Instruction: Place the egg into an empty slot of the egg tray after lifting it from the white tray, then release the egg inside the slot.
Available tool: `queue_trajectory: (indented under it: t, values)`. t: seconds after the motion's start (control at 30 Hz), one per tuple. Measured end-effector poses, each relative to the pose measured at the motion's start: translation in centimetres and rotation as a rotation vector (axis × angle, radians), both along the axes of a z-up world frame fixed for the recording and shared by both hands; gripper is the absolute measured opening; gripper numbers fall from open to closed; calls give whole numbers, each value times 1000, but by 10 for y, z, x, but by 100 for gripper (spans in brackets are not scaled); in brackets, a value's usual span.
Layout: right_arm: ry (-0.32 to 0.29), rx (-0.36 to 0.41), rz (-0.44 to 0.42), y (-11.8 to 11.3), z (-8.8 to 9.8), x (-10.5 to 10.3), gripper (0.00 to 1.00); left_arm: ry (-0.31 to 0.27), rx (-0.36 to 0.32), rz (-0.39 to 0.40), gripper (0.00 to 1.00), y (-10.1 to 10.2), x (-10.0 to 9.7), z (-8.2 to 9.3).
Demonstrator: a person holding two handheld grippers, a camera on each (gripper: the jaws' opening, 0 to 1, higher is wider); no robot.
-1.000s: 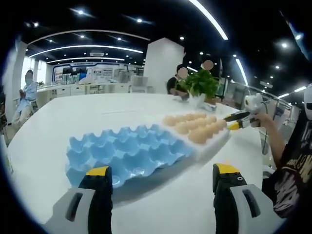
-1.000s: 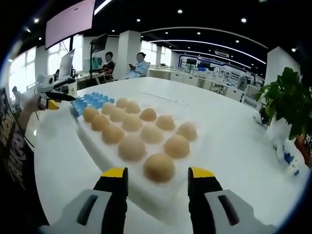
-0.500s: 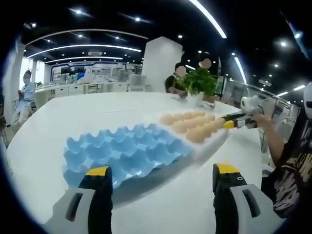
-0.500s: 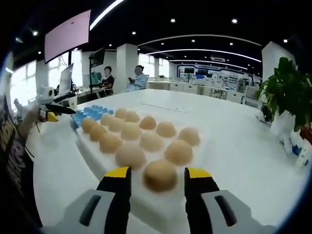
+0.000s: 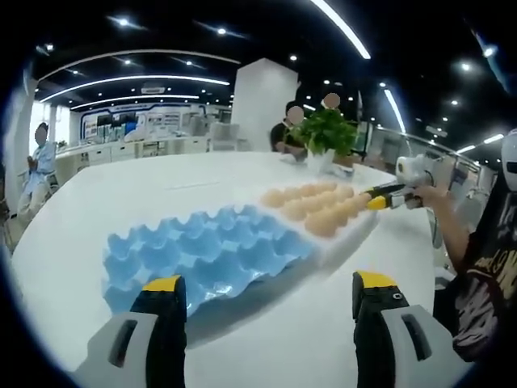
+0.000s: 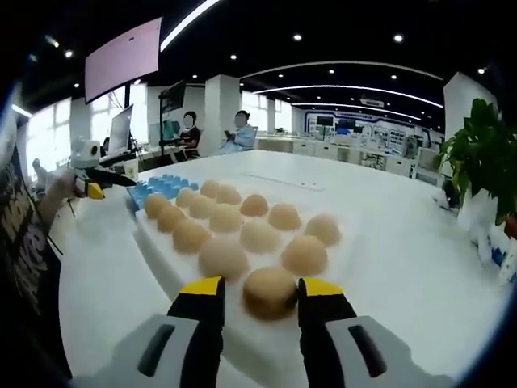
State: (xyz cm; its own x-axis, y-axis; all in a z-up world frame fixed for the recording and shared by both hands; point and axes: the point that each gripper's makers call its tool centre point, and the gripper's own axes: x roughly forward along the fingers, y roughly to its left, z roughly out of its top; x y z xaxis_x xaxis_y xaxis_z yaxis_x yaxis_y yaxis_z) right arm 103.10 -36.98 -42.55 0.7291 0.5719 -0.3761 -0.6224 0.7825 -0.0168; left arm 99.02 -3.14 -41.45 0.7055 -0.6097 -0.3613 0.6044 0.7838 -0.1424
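The blue egg tray lies in front of my left gripper, which is open with nothing between its fingers. Beyond it is the white tray with several brown eggs. My right gripper is open and low at the white tray's near corner. Its jaws stand close on either side of the nearest egg, which rests on the tray, with a thin gap on the left. The right gripper is at the white tray's far end in the left gripper view. The blue tray lies behind the eggs.
Both trays sit on a large white table. A potted plant stands at its far edge, right of the trays. A person's forearm holds the right gripper. People sit at desks in the background.
My right gripper has moved forward and lower, so the nearest egg now sits between its jaws, and the jaws have narrowed. The left gripper is hardly moved.
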Motion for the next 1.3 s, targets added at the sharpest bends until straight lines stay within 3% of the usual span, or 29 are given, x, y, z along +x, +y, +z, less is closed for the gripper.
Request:
queue_trajectory:
  t: [0.23, 1.3]
  values:
    - [-7, 22, -3, -7, -1, 3, 28, 7, -1, -1, 87, 0, -1, -2]
    - [9, -23, -28, -8, -1, 1, 28, 27, -23, -3, 86, -1, -5, -10]
